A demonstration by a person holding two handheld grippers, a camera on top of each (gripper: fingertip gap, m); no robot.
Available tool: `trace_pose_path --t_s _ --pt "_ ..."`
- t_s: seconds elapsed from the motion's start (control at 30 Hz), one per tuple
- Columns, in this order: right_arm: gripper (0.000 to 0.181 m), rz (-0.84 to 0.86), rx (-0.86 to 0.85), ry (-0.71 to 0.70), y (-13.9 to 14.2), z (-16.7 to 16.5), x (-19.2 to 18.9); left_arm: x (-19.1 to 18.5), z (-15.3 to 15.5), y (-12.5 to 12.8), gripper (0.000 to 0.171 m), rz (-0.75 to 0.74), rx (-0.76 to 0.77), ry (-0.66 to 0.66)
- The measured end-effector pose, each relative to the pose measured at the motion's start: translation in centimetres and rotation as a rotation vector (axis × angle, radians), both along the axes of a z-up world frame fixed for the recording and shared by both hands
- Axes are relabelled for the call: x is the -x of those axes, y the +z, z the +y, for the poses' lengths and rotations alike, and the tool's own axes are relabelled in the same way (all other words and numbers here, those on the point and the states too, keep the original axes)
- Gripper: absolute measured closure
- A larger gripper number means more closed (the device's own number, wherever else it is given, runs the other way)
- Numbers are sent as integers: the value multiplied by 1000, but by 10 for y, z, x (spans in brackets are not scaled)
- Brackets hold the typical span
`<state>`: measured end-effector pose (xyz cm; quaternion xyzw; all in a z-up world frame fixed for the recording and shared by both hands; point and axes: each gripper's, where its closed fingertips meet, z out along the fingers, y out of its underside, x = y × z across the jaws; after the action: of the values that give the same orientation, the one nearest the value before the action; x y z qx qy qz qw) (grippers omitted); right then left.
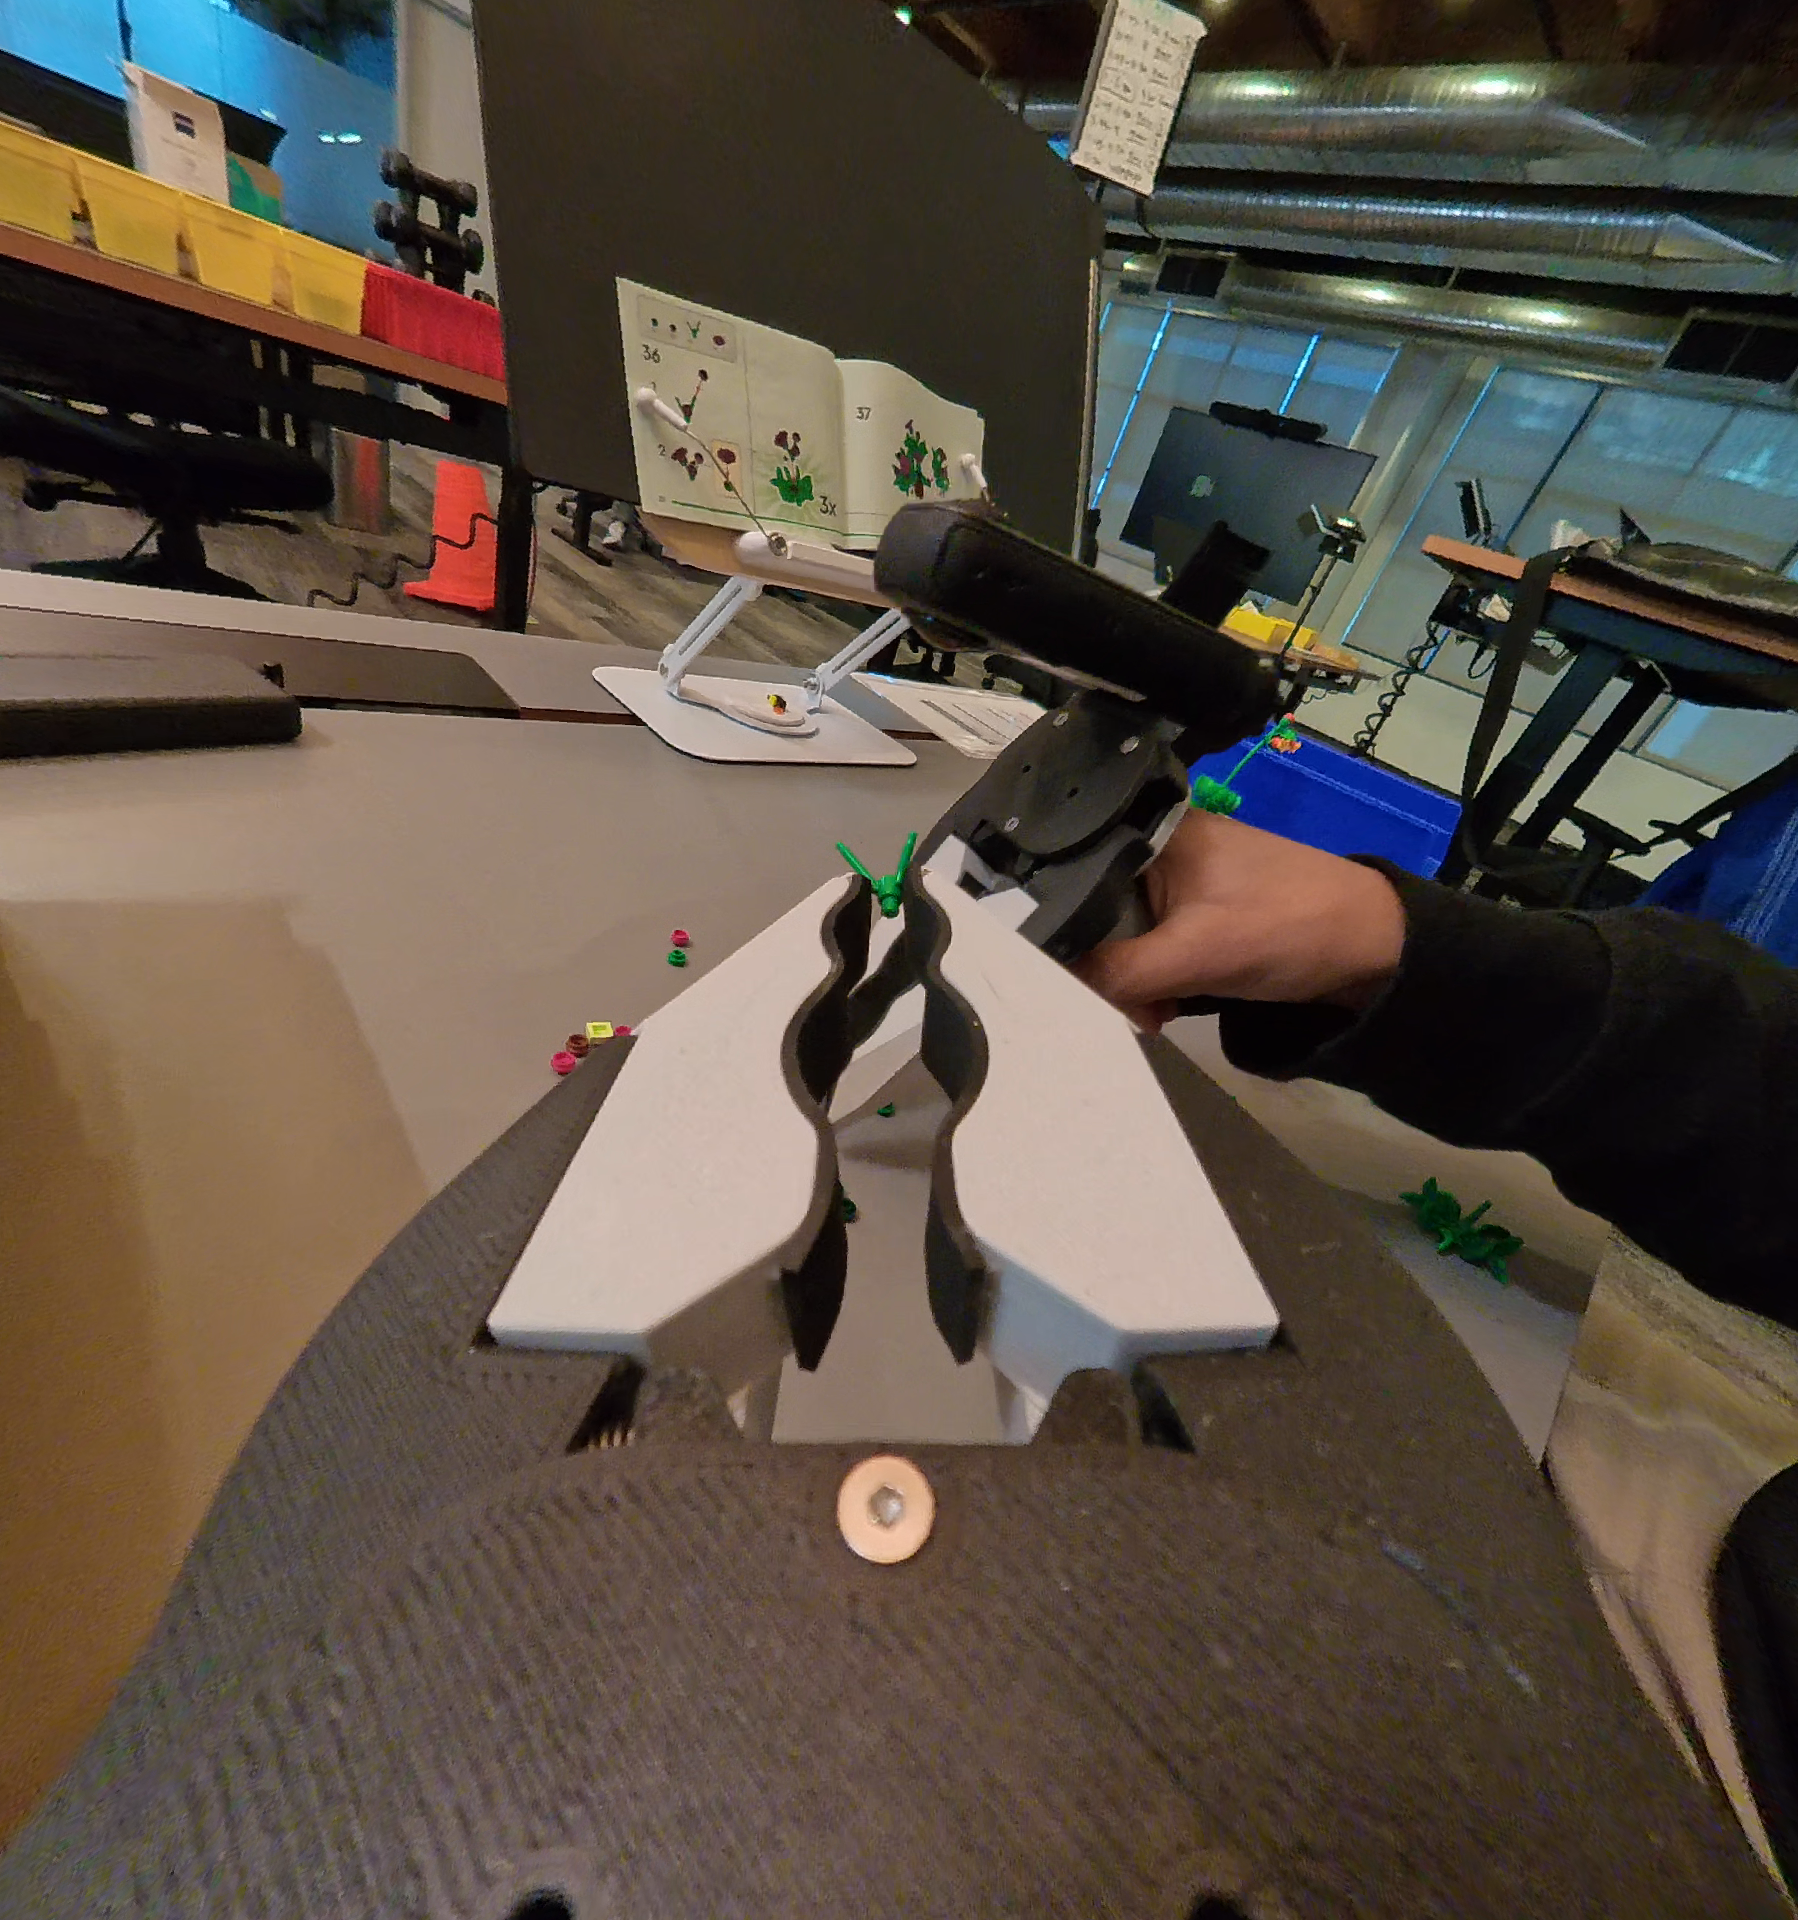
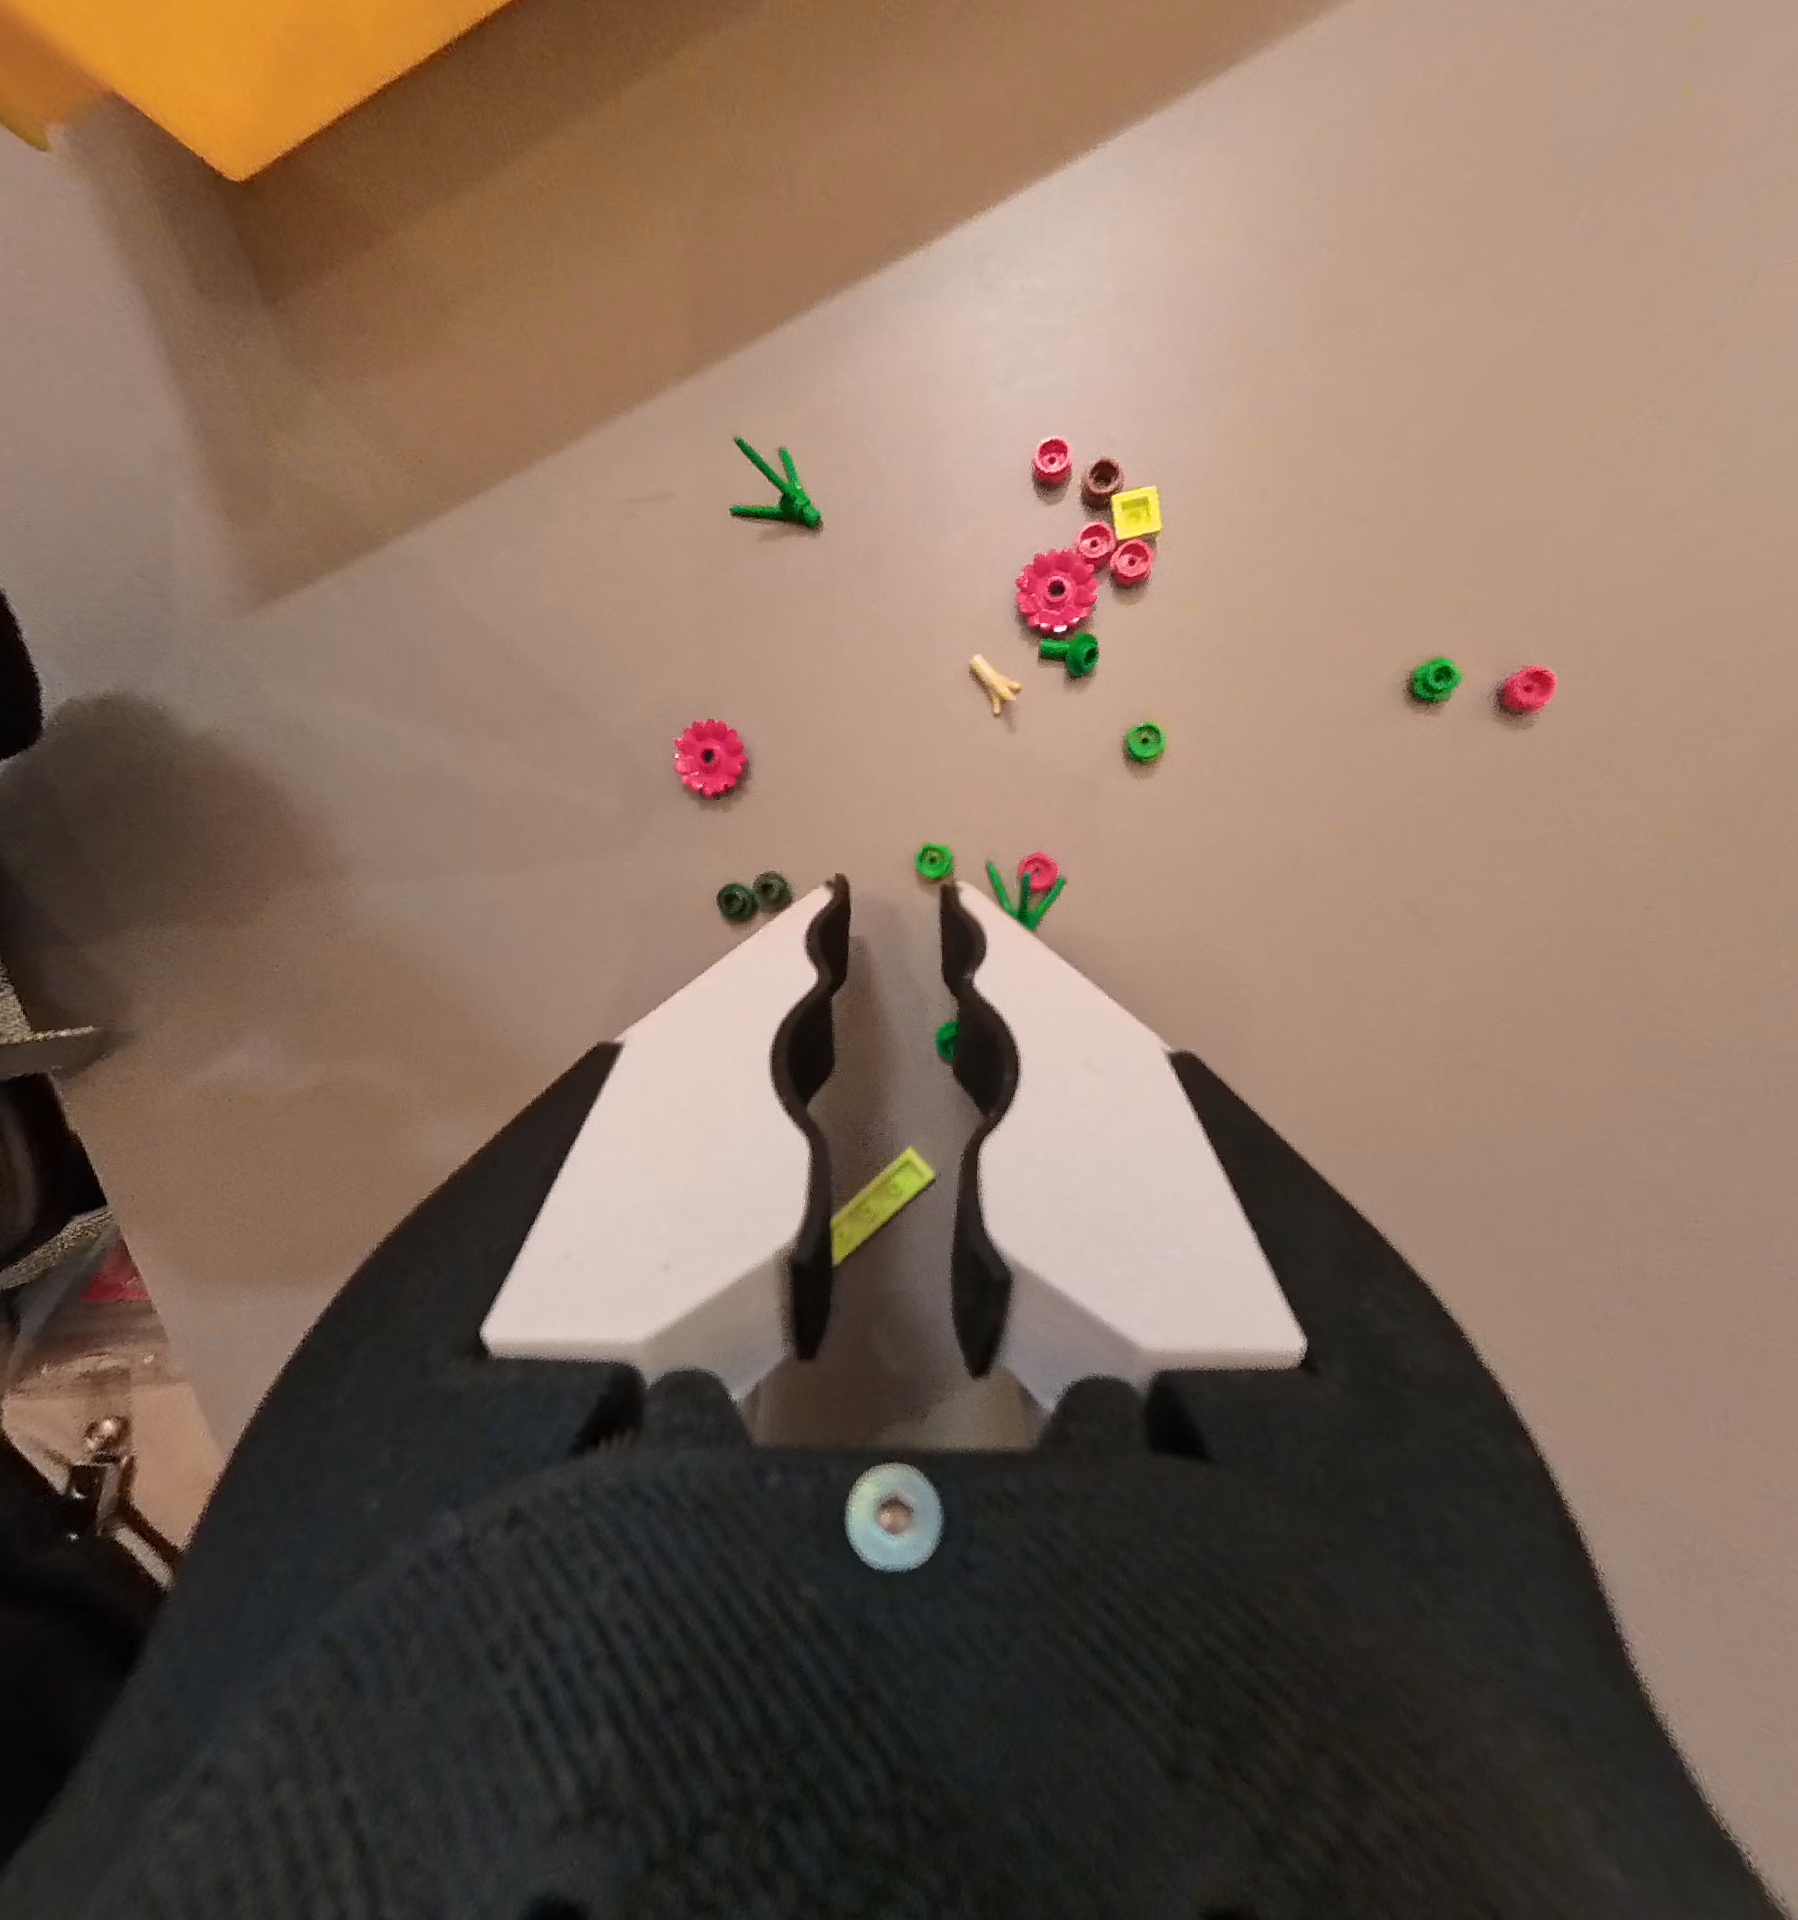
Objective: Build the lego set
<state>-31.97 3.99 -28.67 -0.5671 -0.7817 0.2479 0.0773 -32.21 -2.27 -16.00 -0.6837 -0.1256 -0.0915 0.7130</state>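
My left gripper (image 1: 887,883) is shut on a small green three-pronged stem piece (image 1: 884,881), held at its fingertips above the grey table (image 1: 303,935). The right gripper's black body (image 1: 1061,790), held by a hand (image 1: 1259,925), is just behind it. My right gripper (image 2: 893,896) is open and empty, pointing down at loose pieces: another green pronged stem (image 2: 781,494), two pink flowers (image 2: 1056,590) (image 2: 710,757), pink studs (image 2: 1051,459), a yellow tile (image 2: 1136,512), green studs (image 2: 933,860) and a lime tile (image 2: 879,1205) lying under its fingers.
An open instruction booklet (image 1: 801,416) stands on a white stand (image 1: 760,717) at the back. A yellow bin (image 2: 251,62) is at the table's left edge. Green leaf pieces (image 1: 1461,1231) lie at the right. A blue bin (image 1: 1331,800) sits behind the hand. Spacing between my two grippers at the tips: around 15 cm. My left tips are about 15 cm from the yellow tile (image 2: 1136,512), my right tips only 7 cm.
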Motion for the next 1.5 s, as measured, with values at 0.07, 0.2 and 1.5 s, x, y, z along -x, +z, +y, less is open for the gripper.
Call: trace_pose_path --t_s 0.07,0.2,1.5 --pt "163 -2 3 -8 -2 1 3 0 0 0 167 -2 -2 -1" --pt "161 -17 26 -13 -6 1 6 0 1 0 167 -12 -4 -6" --pt "163 189 203 133 47 -107 -83 -8 6 4 167 -59 -47 -49"
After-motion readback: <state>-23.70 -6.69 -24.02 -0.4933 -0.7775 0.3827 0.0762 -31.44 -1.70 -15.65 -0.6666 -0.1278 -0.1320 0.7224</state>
